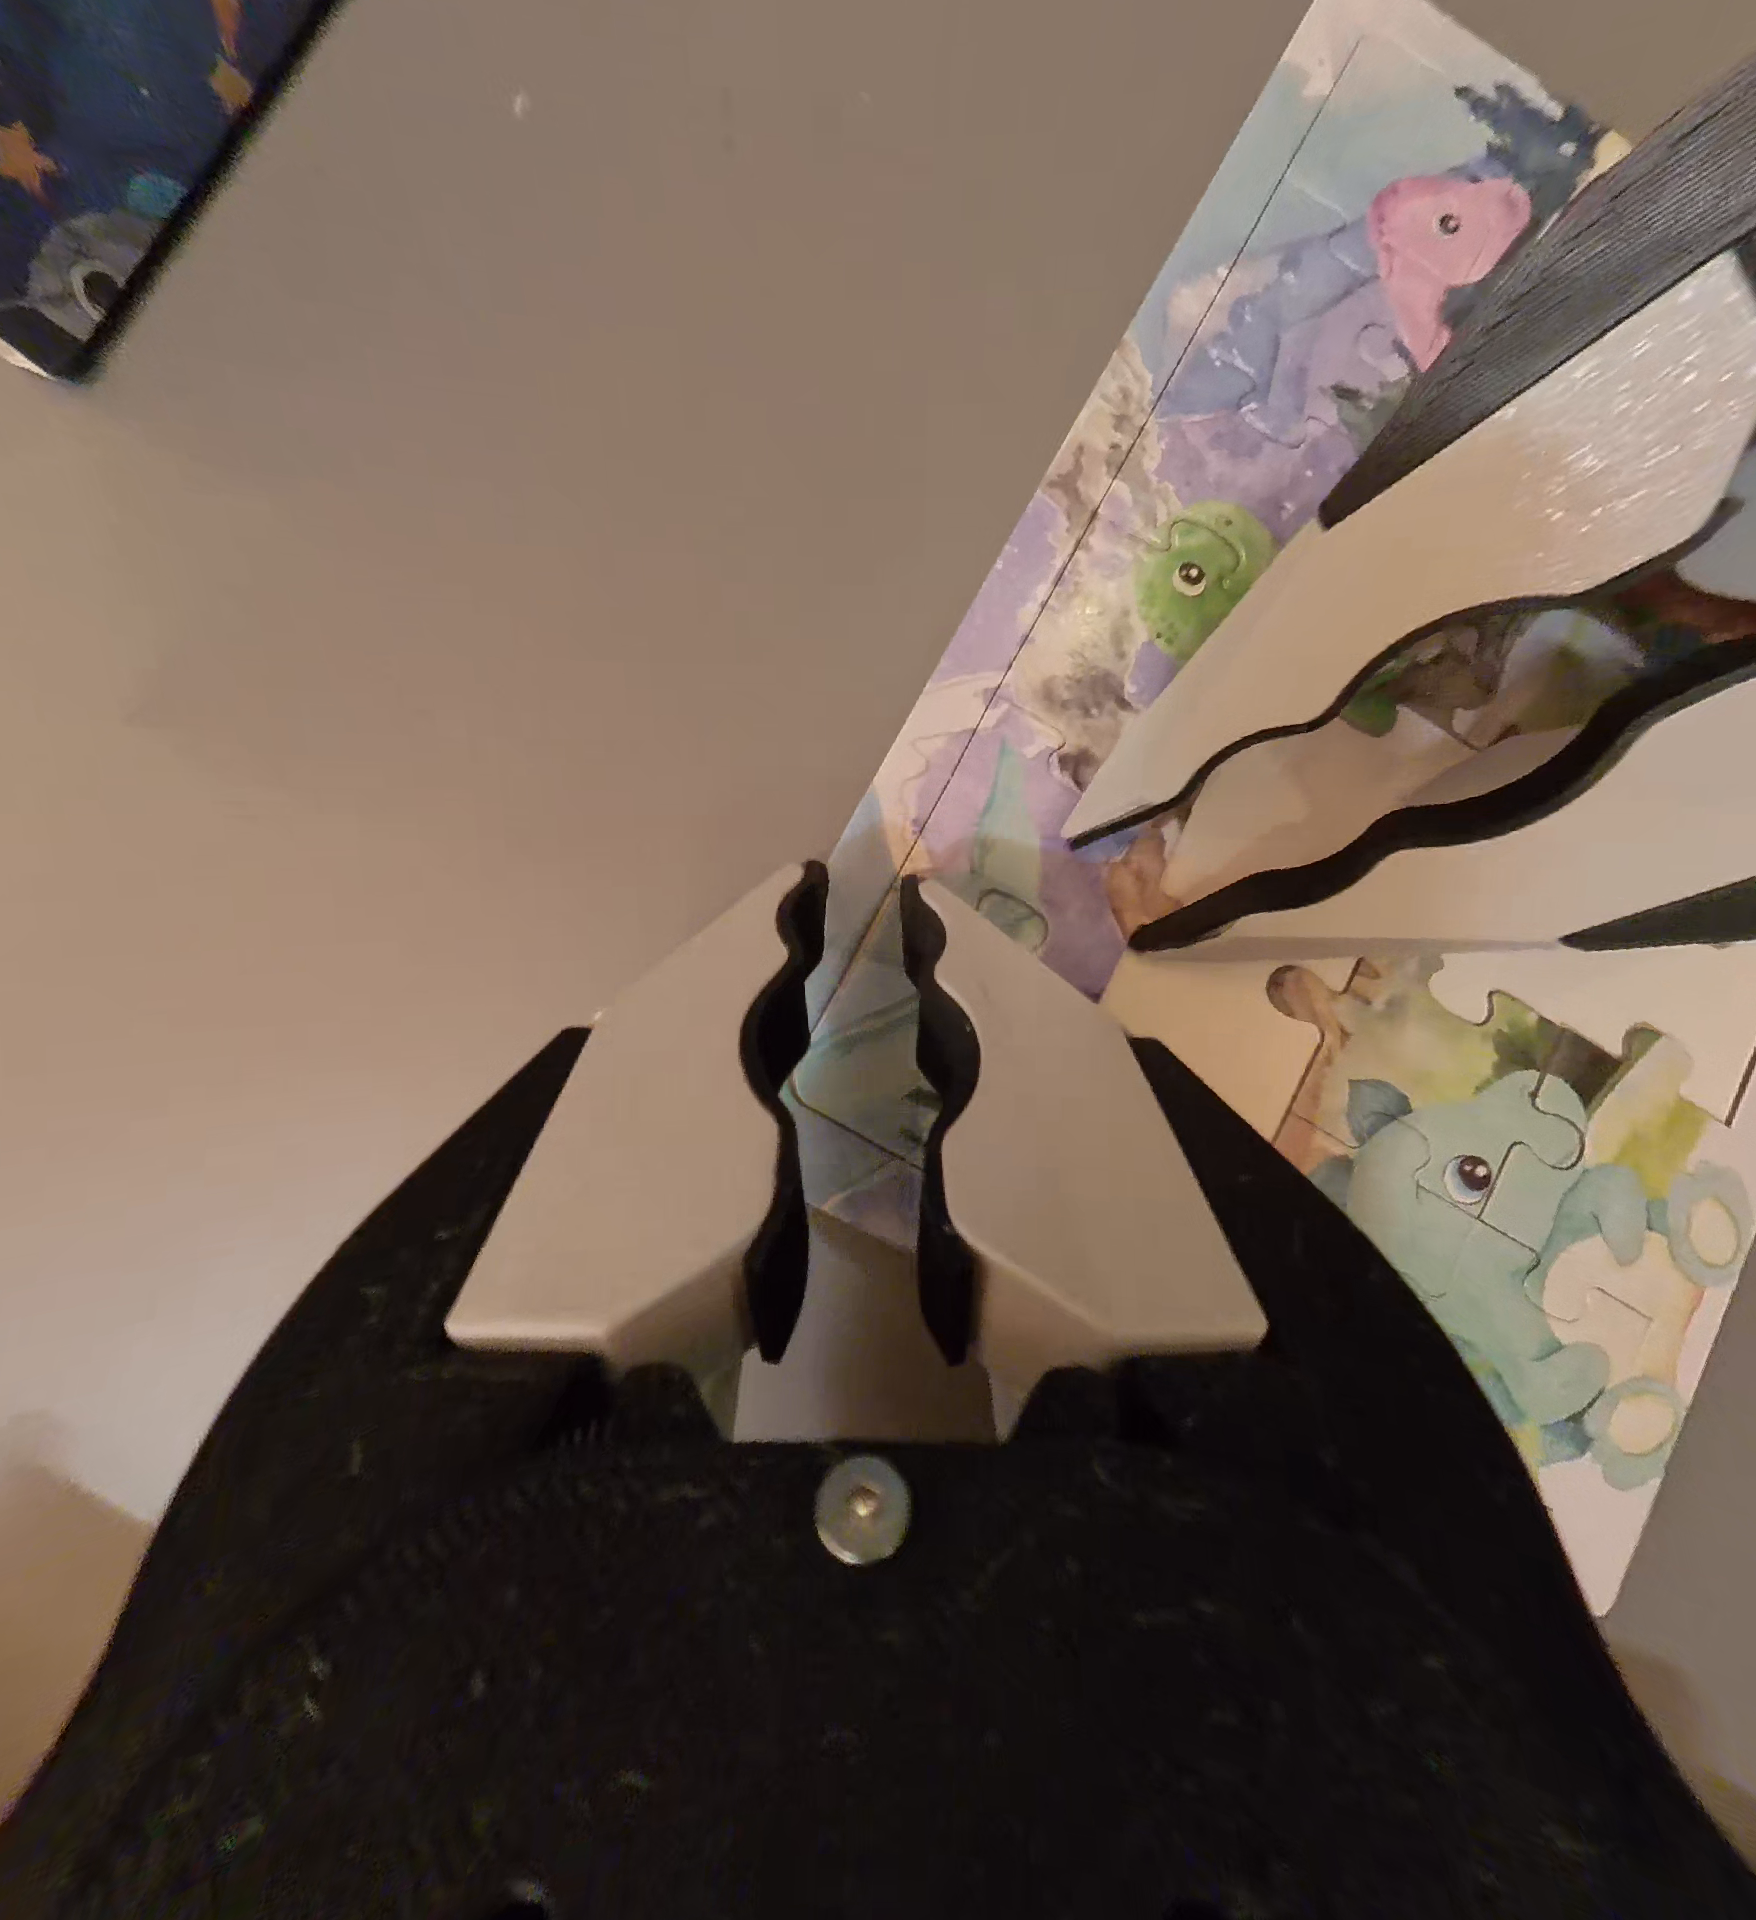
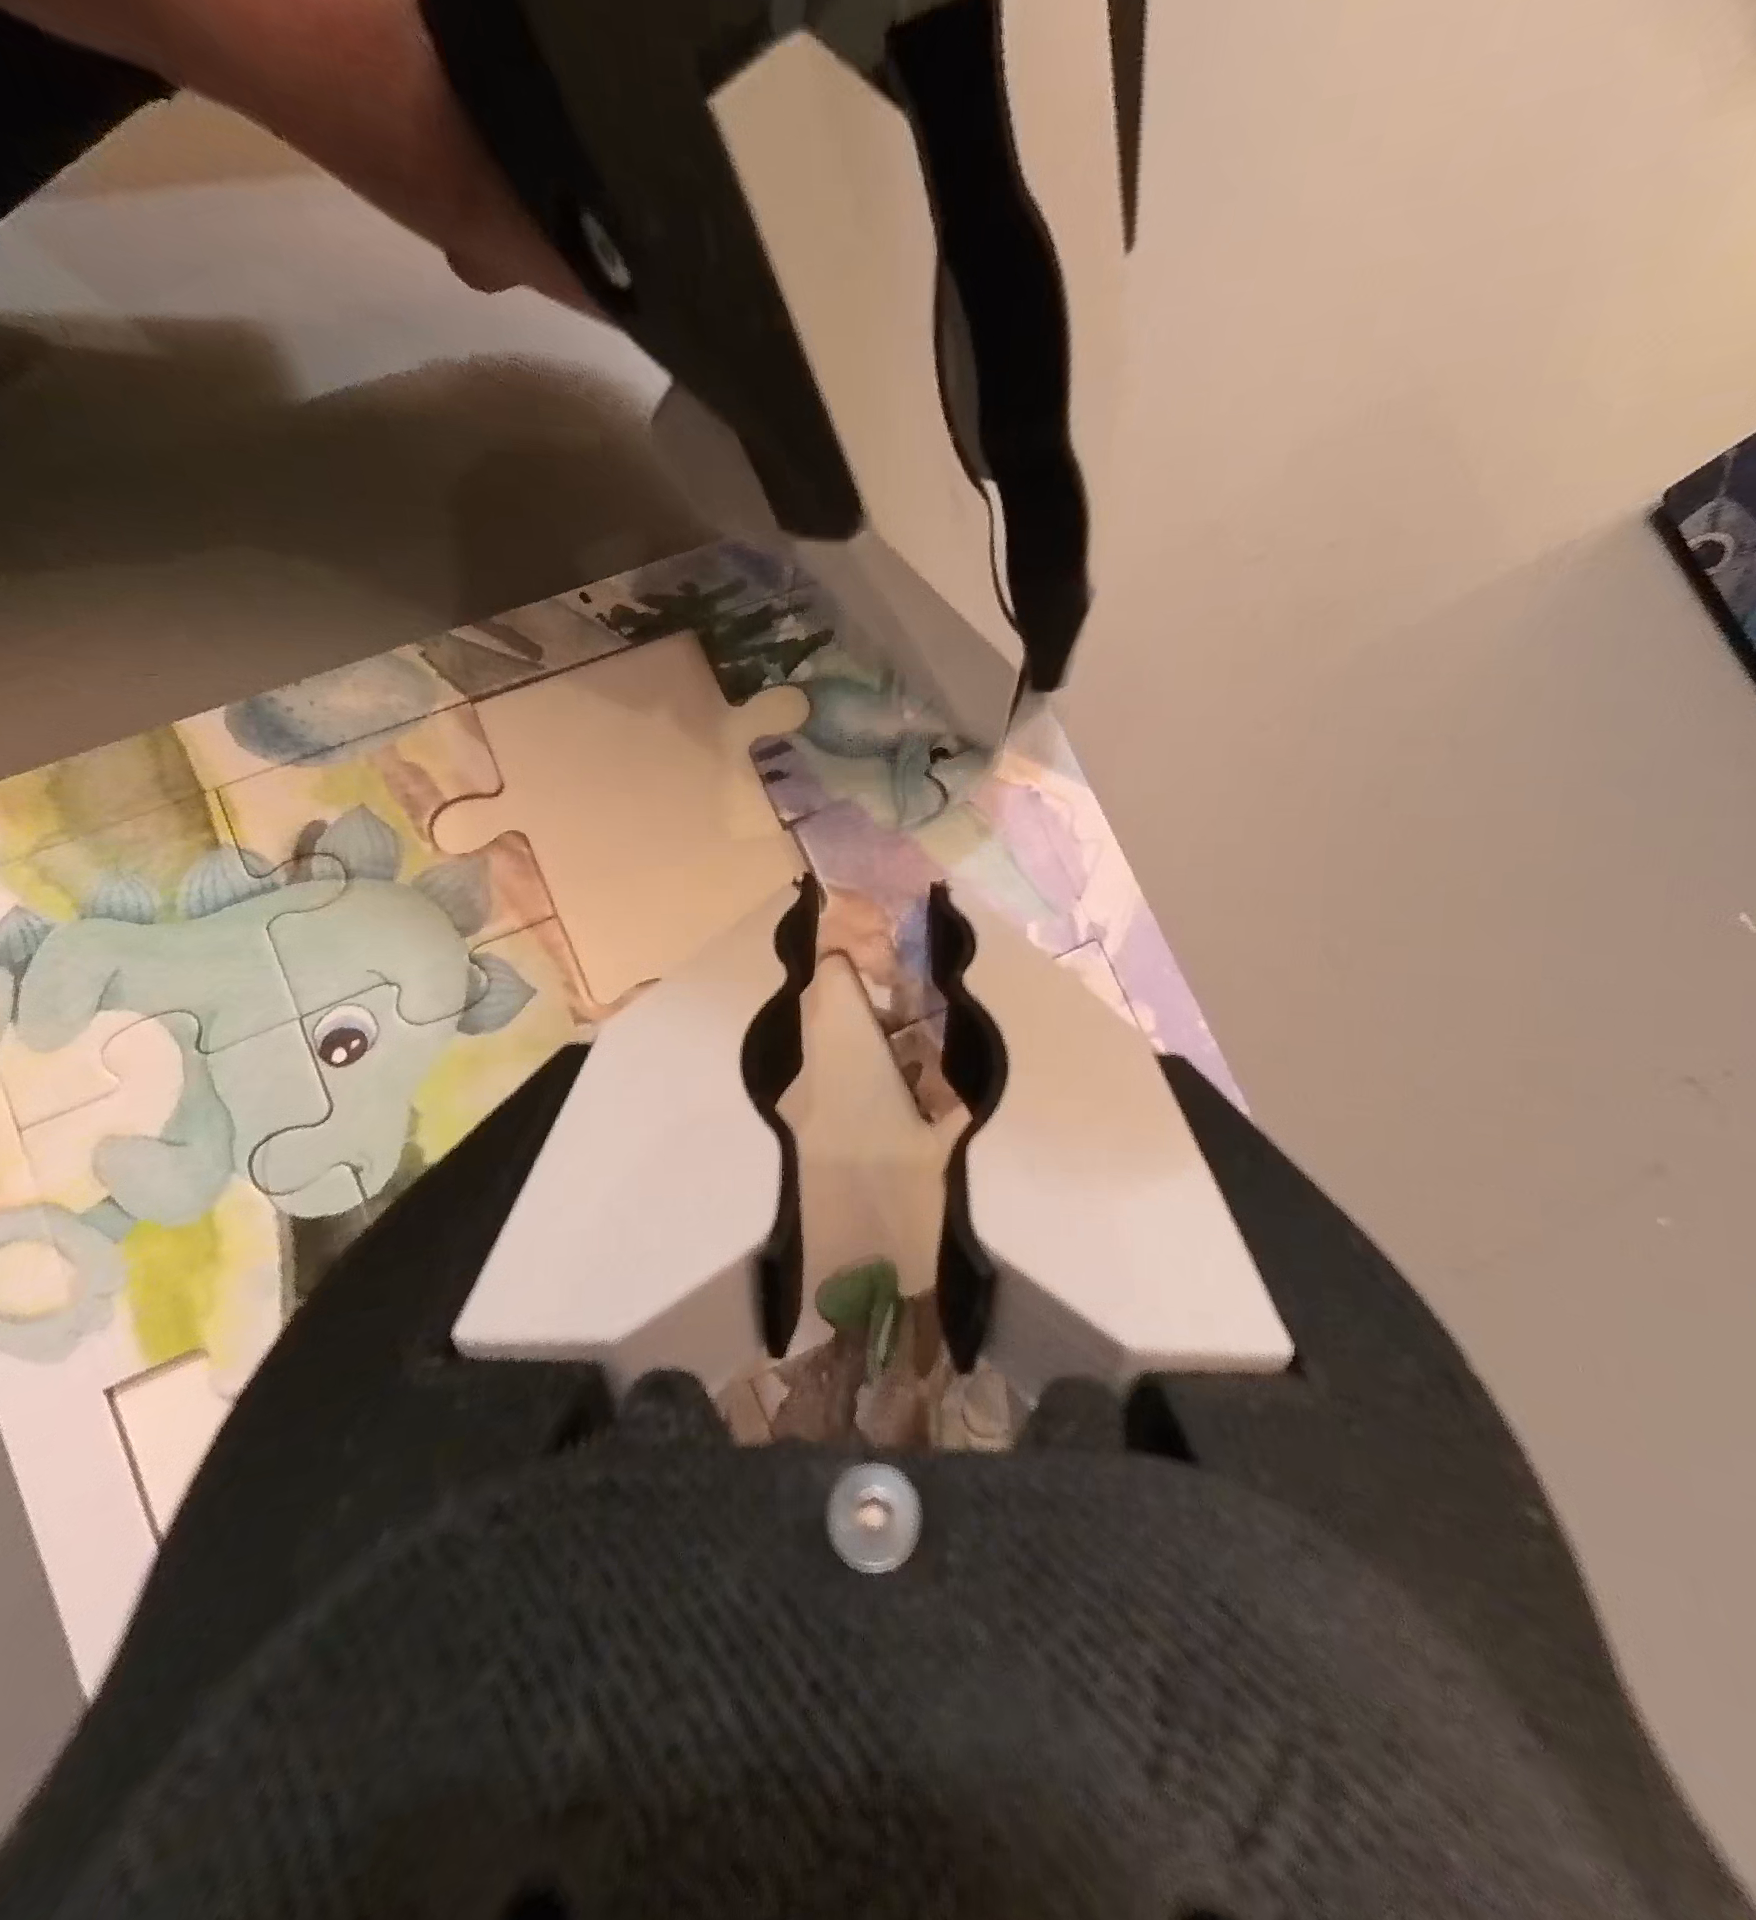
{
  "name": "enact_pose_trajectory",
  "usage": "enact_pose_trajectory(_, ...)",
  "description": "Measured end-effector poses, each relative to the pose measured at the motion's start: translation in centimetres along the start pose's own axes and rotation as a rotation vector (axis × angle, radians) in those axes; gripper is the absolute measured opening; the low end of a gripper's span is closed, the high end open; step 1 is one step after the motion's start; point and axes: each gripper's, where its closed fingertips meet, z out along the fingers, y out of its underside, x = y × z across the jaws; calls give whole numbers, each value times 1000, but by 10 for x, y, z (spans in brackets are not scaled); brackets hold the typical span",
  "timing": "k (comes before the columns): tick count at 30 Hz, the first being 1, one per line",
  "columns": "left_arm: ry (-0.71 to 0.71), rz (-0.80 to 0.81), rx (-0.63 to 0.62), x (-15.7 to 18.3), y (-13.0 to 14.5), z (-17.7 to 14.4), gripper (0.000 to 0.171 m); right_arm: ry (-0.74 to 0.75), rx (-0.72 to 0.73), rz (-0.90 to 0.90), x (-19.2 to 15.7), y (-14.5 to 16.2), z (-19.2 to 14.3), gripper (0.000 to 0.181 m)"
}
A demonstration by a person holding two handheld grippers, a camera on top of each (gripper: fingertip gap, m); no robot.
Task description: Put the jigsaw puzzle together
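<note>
we see the jigsaw puzzle (image 1: 1144, 665) lying flat on the grey tabletop (image 1: 541, 468), centre to right of the left wrist view, partly assembled w/ a pink, a green and a teal creature showing. the left hand-held gripper (image 1: 863, 883) hovers at the puzzle's near corner, fingers slightly parted w/ nothing between them. the right hand-held gripper (image 1: 1102, 883) comes in from upper right and hides the puzzle's middle; its fingers are a little apart, tips down on the puzzle. in the right wrist view a bare slot (image 2: 625, 831) shows among the fitted pieces; the picture is blurred there. a dark starry box (image 1: 53, 166) is cut off at upper left. a hand (image 2: 354, 156) at the top is mostly out of frame.
</note>
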Motion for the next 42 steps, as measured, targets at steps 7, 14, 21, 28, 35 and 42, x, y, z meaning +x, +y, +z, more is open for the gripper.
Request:
enact_pose_trajectory(7,40,5,-3,7,0,1,11,0,-3,0,2,1,-4,21)
enact_pose_trajectory(14,55,11,-5,10,0,2,10,28,10,46,19,6,-13,19)
enact_pose_trajectory(21,72,14,-8,14,1,3,8,84,-7,61,36,15,-14,19)
enact_pose_trajectory(28,33,9,50,7,-9,-6,9,84,36,143,48,16,-17,9)
enact_pose_trajectory(35,24,11,-8,6,1,1,8,9,117,101,28,-2,-15,8)
enact_pose_trajectory(42,52,7,-16,10,3,2,0,-3,109,-10,7,-12,2,14)
